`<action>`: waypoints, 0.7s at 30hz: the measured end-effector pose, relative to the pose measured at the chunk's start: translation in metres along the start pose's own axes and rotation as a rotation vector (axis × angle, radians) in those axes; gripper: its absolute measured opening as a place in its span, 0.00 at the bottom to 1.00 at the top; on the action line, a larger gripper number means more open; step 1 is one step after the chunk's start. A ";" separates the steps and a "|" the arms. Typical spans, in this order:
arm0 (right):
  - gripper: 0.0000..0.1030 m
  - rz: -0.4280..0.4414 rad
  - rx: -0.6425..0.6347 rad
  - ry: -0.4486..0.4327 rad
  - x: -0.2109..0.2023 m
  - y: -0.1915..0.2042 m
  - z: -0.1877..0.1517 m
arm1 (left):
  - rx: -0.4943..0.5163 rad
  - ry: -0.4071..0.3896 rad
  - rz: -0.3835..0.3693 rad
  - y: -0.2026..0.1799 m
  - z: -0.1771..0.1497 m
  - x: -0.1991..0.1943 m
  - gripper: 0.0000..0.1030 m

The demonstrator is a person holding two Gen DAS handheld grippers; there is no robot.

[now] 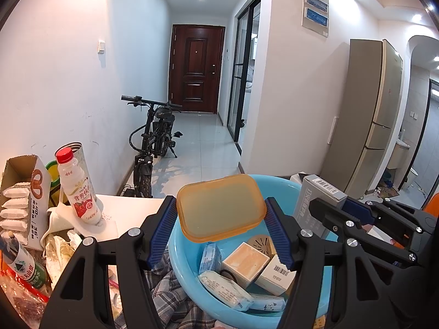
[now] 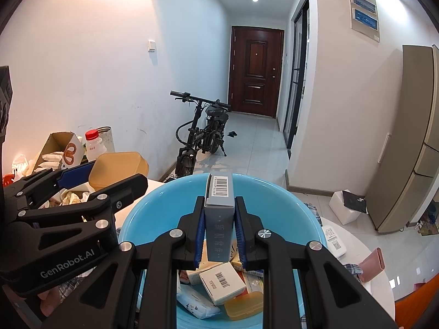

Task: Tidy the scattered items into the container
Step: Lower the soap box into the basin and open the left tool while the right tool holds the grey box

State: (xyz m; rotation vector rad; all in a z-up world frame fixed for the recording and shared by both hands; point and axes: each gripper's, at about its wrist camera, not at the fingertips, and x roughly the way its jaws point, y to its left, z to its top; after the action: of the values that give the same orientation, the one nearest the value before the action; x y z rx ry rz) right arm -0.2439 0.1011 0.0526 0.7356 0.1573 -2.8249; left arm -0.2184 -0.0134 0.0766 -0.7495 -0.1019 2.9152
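Two black plastic grippers with ribbed blue pads hover over a round, glossy blue plastic basin (image 1: pixel 186 263). The left gripper (image 1: pixel 221 227) is clamped on a translucent orange rounded-rectangle box (image 1: pixel 221 205), a pad pressing each short side, held above the basin's near rim. The right gripper (image 2: pixel 219 233) is closed tight on a slim grey cardboard carton (image 2: pixel 219 213) with a barcode on its end, standing upright over the basin's middle. Inside the basin lie small white cardboard boxes (image 2: pixel 222 282), a soft tissue packet (image 2: pixel 196 305) and a second orange box (image 2: pixel 242 305). Left of the basin, a red-capped milk bottle (image 1: pixel 79 192) stands on the white table (image 1: pixel 131 208), with crumpled wrappers (image 1: pixel 59 249) nearby.
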 end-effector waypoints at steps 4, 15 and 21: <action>0.21 0.002 0.001 -0.001 0.000 0.000 0.001 | 0.002 -0.001 0.003 0.000 -0.001 0.000 0.61; 0.21 0.001 0.001 0.003 0.000 0.000 -0.002 | 0.001 0.004 -0.003 -0.002 0.000 -0.001 0.61; 0.21 -0.002 0.000 0.001 0.000 0.000 -0.002 | 0.000 0.005 -0.007 -0.003 0.000 -0.001 0.61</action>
State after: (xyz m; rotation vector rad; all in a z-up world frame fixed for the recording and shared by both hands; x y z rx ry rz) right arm -0.2432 0.1015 0.0502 0.7378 0.1586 -2.8259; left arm -0.2173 -0.0105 0.0772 -0.7550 -0.1043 2.9064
